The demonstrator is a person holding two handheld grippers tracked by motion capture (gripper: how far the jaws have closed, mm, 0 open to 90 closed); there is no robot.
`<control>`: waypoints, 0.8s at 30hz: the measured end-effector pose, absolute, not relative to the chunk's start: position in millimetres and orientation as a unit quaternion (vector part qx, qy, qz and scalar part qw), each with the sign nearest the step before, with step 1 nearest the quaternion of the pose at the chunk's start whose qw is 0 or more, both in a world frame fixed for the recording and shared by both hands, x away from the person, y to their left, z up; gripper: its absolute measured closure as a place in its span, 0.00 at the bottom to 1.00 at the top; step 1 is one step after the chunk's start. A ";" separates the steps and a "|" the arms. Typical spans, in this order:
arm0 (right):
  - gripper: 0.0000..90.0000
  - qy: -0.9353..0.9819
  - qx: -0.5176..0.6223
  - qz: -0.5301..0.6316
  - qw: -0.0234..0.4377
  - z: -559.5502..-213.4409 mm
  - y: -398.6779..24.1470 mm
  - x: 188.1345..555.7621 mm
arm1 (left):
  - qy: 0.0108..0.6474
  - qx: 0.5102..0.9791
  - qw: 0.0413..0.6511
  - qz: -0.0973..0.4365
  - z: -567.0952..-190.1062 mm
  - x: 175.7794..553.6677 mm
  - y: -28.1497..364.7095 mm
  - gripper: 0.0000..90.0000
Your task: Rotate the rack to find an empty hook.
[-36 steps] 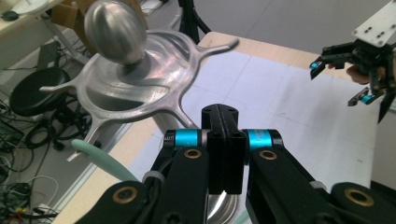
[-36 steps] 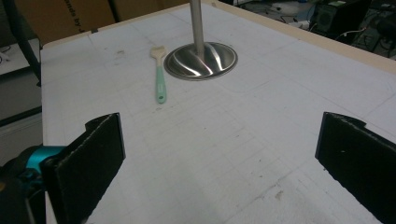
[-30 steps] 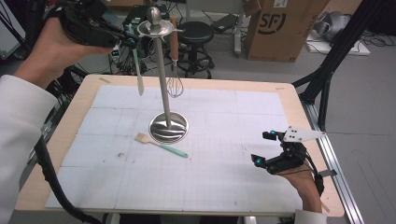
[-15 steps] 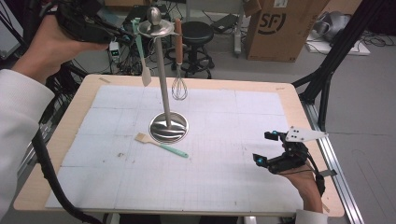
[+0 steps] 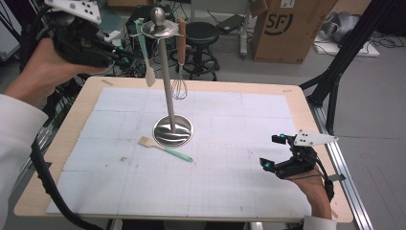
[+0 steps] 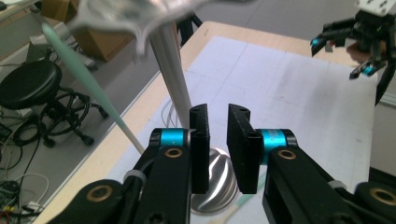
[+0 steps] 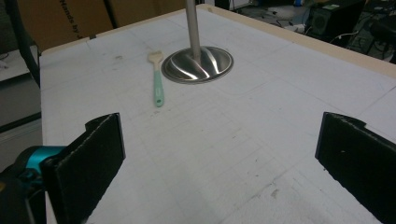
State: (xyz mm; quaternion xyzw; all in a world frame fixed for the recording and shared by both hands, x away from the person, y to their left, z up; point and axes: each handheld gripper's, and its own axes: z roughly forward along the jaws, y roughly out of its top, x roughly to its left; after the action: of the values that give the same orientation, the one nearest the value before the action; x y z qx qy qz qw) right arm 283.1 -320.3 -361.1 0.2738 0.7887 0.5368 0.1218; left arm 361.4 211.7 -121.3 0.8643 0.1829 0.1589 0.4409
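A steel utensil stand (image 5: 167, 96) rises from a round base (image 5: 173, 130) on the white mat. A mint spatula (image 5: 145, 52) hangs from its top ring, and a wooden-handled whisk (image 5: 180, 81) hangs beside it. My left gripper (image 5: 125, 60) hovers just left of the spatula. Its jaws have just been opening, and in the left gripper view nothing sits in the narrow gap of the left gripper (image 6: 218, 144); the spatula handle (image 6: 84, 84) runs free to its left. A mint-handled brush (image 5: 165, 149) lies by the base. My right gripper (image 5: 271, 152) rests wide open and empty at the near right.
A light wood table (image 5: 297, 103) carries the gridded mat. Behind it stand a black stool (image 5: 198, 36), a cardboard box (image 5: 287, 28) and loose cables. A black tripod leg (image 5: 335, 72) stands off the table's right side.
The left hand has come down toward the stand. The spatula, carried tilted in the left gripper before, now hangs from the stand's top ring, clear of the jaws. The right gripper has kept still.
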 end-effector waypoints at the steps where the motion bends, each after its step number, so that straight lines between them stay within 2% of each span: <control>1: 0.01 0.788 0.273 0.537 0.122 -360.6 -320.2 282.8 | 0.183 0.864 0.442 0.158 -124.3 359.7 213.3 0.85; 8: 0.01 0.787 0.274 0.539 0.123 -360.1 -320.7 281.3 | 0.186 0.859 0.451 0.156 -152.2 342.3 229.7 0.75; 20: 0.00 0.782 0.279 0.543 0.124 -360.7 -325.7 281.3 | 0.214 0.842 0.471 0.156 -222.0 315.7 247.9 0.26; 24: 0.01 0.781 0.280 0.544 0.126 -360.4 -326.2 280.8 | 0.212 0.839 0.476 0.156 -238.9 308.3 251.4 0.16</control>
State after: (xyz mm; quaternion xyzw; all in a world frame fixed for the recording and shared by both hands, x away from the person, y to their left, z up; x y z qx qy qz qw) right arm 280.8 -326.2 -360.4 0.2800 0.7809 0.5439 0.1262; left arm 308.3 251.4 -238.9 0.8391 0.2118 0.1564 0.4761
